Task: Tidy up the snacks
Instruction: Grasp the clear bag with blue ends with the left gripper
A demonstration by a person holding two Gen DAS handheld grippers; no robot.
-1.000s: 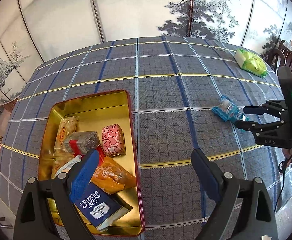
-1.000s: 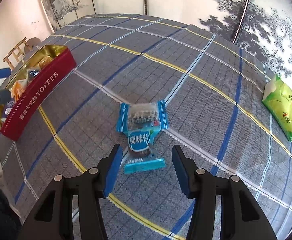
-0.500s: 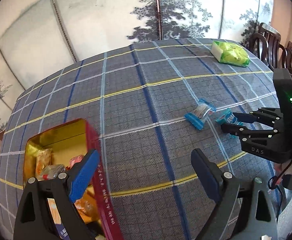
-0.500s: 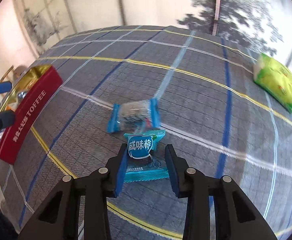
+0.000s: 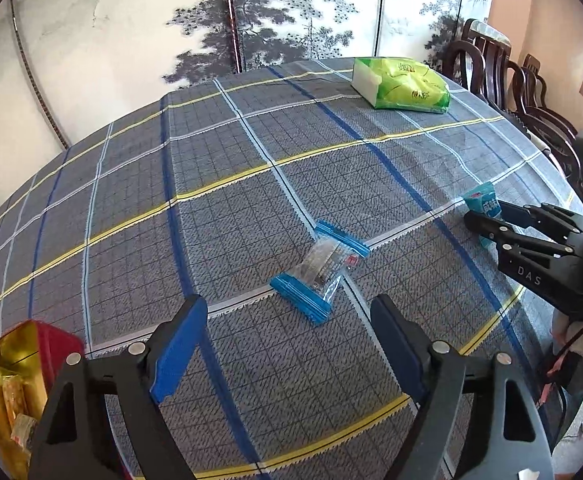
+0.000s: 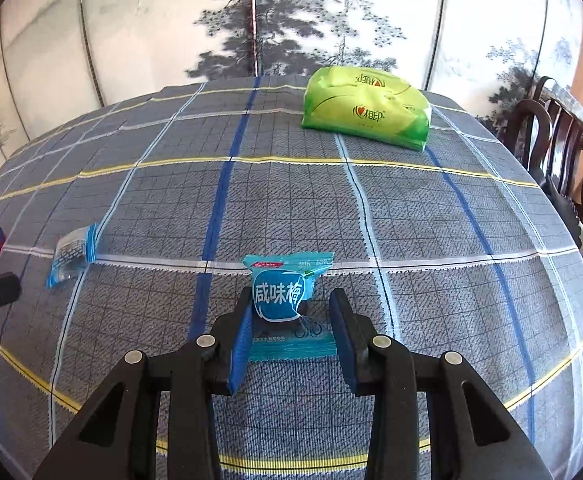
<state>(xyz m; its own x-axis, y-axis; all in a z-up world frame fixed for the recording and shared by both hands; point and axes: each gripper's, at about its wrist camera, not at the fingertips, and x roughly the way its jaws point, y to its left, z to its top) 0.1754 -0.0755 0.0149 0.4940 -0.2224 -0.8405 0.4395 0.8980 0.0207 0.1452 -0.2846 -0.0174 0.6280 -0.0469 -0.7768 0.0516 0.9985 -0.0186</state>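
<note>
1. The left gripper (image 5: pixel 287 344) tilts steeply down over the desk (image 5: pixel 219 168), which wears a grey checked cloth with blue, yellow and white lines. Its blue fingers (image 5: pixel 177 350) stand well apart and are closing, with nothing pressed between them.
2. The right gripper (image 6: pixel 291 328) also points down at the cloth. Its fingers (image 6: pixel 240 340) are drawn close on either side of a teal snack packet (image 6: pixel 283 292); the left pad touches the packet's edge, while a narrow gap shows at the right pad, so a firm clamp cannot be told from this view.
3. In the left wrist view the same right gripper (image 5: pixel 487 216) reaches in from the right edge with that teal packet (image 5: pixel 483 200) at its tips.
4. The teal packet has a round blue label with white Chinese characters and crimped ends.
5. A clear packet with blue ends (image 5: pixel 319 270) lies flat on the cloth just ahead of the left fingers, dark contents showing through. A green tissue pack (image 6: pixel 365 114) sits at the far edge of the desk.
6. The red tin with a gold inside (image 5: pixel 15 368) shows only at the lower left corner, holding wrapped snacks.
7. A second ago the tin filled the left wrist view beneath the fingers; now the clear packet lies there. The right fingers, then wide around the teal packet, have since narrowed onto it.
</note>
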